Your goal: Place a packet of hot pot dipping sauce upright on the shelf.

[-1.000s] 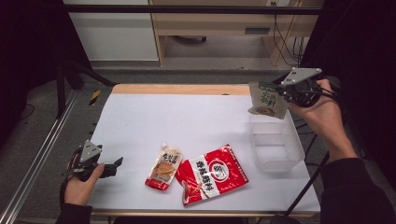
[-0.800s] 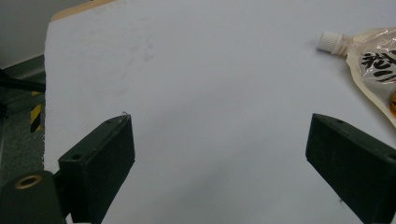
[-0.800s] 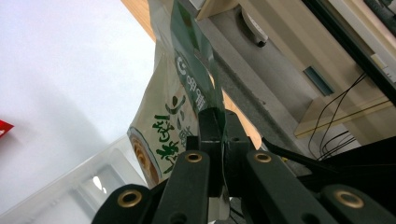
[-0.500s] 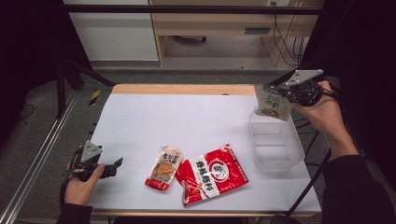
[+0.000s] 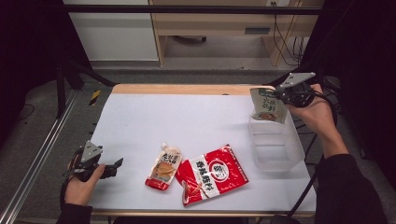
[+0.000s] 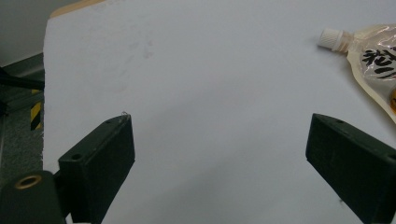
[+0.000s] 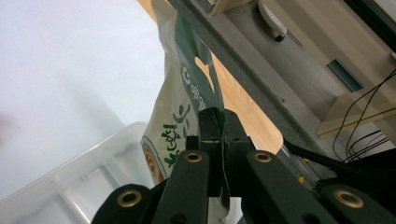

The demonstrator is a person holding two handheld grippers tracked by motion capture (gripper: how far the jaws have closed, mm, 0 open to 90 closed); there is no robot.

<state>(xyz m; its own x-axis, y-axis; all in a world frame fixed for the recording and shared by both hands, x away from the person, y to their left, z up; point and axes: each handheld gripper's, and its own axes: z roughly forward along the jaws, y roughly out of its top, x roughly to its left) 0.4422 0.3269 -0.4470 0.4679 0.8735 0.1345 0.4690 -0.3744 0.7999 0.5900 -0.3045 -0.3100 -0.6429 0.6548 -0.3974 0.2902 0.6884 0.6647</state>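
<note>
- Packet (image 5: 267, 105) of green and beige foil hangs from our right gripper (image 5: 286, 94), clenched on its edge, at the far end of the clear plastic bin (image 5: 295, 148) on the right side of the table (image 5: 196, 116).
- Over the last second we have brought that packet down and a little to the right; before, it hung higher above the bin, and now its lower edge overlaps the bin's far rim in the high view. We judge the drop into the bin is close, with release the next thing needed.
- Our left gripper (image 6: 219, 154) has stayed put at the near left corner, jaws spread wide with nothing between them.
- The spouted pouch (image 5: 164, 166) and the red bag (image 5: 211, 173) lie unmoved near the front edge, just beside each other; they look to be next for sorting.
- The right gripper view shows the jaws pinching the packet, detail too small in the high view.
- The left gripper view catches the pouch's white cap (image 6: 330, 37) up close.
</note>
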